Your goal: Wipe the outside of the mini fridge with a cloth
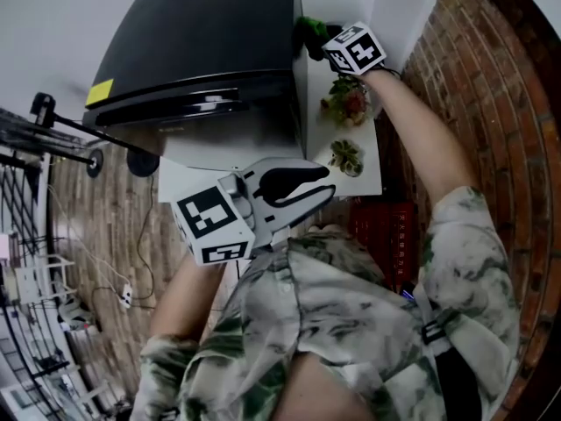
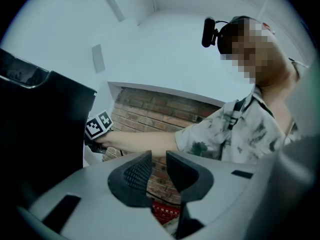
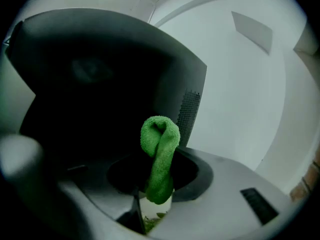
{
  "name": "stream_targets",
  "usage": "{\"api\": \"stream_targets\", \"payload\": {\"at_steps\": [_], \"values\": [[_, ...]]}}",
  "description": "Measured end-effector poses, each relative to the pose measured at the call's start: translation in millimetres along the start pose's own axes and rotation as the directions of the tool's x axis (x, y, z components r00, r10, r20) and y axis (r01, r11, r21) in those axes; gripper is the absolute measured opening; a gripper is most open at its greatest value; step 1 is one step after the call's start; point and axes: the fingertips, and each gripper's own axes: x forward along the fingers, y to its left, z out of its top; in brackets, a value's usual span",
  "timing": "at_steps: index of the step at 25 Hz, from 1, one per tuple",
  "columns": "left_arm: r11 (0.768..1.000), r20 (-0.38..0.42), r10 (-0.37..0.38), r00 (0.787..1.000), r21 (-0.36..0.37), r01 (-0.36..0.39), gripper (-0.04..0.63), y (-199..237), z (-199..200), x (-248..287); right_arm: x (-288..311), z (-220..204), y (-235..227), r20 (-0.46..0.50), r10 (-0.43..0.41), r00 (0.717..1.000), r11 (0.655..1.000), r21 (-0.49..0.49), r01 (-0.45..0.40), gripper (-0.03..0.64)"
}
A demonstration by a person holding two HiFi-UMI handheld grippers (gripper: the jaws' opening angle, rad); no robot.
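Observation:
The black mini fridge (image 1: 202,51) stands on a white table (image 1: 188,187) against a white wall. My right gripper (image 1: 323,44) reaches up along the fridge's right side, shut on a rolled green cloth (image 1: 308,32). In the right gripper view the green cloth (image 3: 160,149) sticks up from the right gripper (image 3: 159,181), close to the fridge's dark side (image 3: 100,84) and its vent. My left gripper (image 1: 323,189) hangs near my chest, away from the fridge. Seen in its own view, the left gripper (image 2: 159,166) holds nothing and shows a narrow gap between its jaws.
Two plates of food (image 1: 349,103) (image 1: 344,157) sit on the table strip to the right of the fridge. A red crate (image 1: 381,226) is below them, by the brick wall (image 1: 473,68). A wire rack (image 1: 35,261) and a black stand (image 1: 53,134) are at the left.

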Motion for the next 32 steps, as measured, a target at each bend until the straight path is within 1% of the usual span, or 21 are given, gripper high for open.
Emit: {"api": "stream_targets", "payload": {"at_steps": [8, 13, 16, 19, 21, 24, 26, 32], "values": [[1.000, -0.011, 0.026, 1.000, -0.015, -0.026, 0.084, -3.0, -5.8, -8.7, 29.0, -70.9, 31.0, -0.100, 0.039, 0.994, 0.999, 0.033, -0.036, 0.118], [0.999, -0.026, 0.044, 0.999, -0.019, -0.045, 0.084, -3.3, -13.5, -11.3, 47.3, -120.7, 51.3, -0.169, 0.062, 0.984, 0.995, 0.081, -0.049, 0.120], [0.998, -0.026, 0.052, 0.998, -0.021, -0.053, 0.084, -3.8, -11.7, -12.3, 48.5, -136.6, 55.1, -0.196, 0.063, 0.979, 0.993, 0.115, -0.041, 0.119], [0.998, -0.020, 0.056, 0.998, -0.027, -0.057, 0.084, -4.4, -10.7, -13.0, 41.1, -139.9, 47.9, -0.196, 0.045, 0.980, 0.991, 0.129, -0.020, 0.120], [0.998, -0.015, 0.054, 0.998, -0.027, -0.055, 0.084, -4.0, -10.9, -13.6, 30.1, -131.5, 37.0, -0.169, 0.023, 0.985, 0.990, 0.139, 0.000, 0.119], [0.999, -0.008, 0.043, 0.999, -0.029, -0.043, 0.083, -2.5, -10.7, -14.3, 4.1, -91.1, 23.9, -0.059, -0.002, 0.998, 0.988, 0.157, 0.011, 0.119], [0.999, -0.001, 0.033, 0.999, -0.032, -0.033, 0.084, -1.6, -10.6, -13.3, -13.8, -64.5, 20.6, -0.001, -0.003, 1.000, 0.988, 0.154, 0.003, 0.120], [0.999, 0.004, -0.009, 1.000, -0.034, 0.009, 0.083, -3.7, -10.5, -6.6, -67.4, 25.4, 26.5, 0.133, -0.015, 0.991, 0.998, 0.060, 0.007, 0.120]]}}
